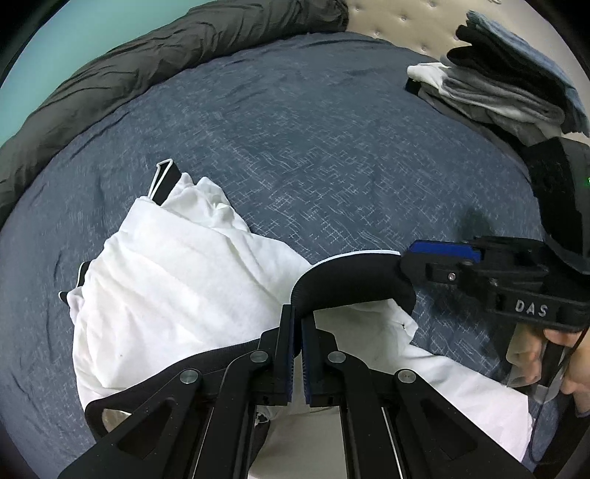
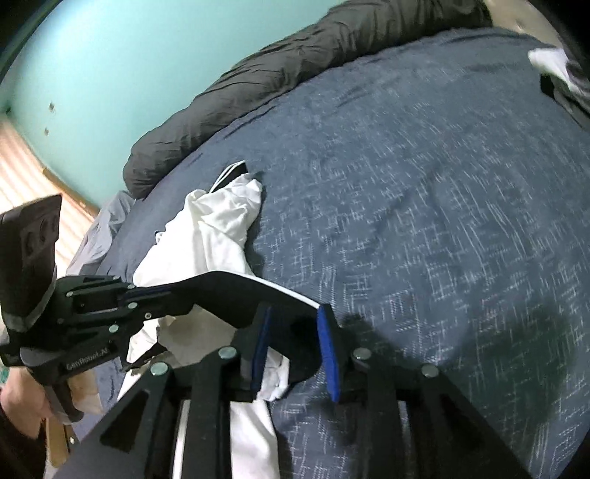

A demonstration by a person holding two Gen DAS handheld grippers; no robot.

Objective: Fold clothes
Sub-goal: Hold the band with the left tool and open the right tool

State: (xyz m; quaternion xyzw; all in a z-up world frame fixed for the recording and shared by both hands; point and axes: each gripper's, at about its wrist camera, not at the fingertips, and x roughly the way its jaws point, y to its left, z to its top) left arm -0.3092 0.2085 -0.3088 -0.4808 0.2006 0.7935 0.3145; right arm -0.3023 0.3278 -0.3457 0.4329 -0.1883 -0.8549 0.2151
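A blue bedspread (image 1: 313, 147) fills the frame; a teal wall (image 2: 129, 73) sits upper left. The left tool (image 1: 298, 331) clamps the white garment's black collar (image 1: 350, 280). The right tool (image 2: 295, 350) stands parted around it.

A home bedroom: a bed (image 1: 332, 121) with a blue cover ahead of the tongs, a rolled dark quilt (image 1: 121, 70) and tufted headboard (image 1: 402, 22) beyond, turquoise wall (image 2: 110, 73) behind

Two grippers are in view, the left gripper (image 1: 298, 324) and the right gripper (image 2: 295, 346). One white garment (image 1: 177, 280) with black trim lies on one blue bedspread (image 1: 295, 129). One stack of folded clothes (image 1: 505, 84) sits at the far corner, and one dark grey duvet (image 1: 129, 70) runs along the edge.
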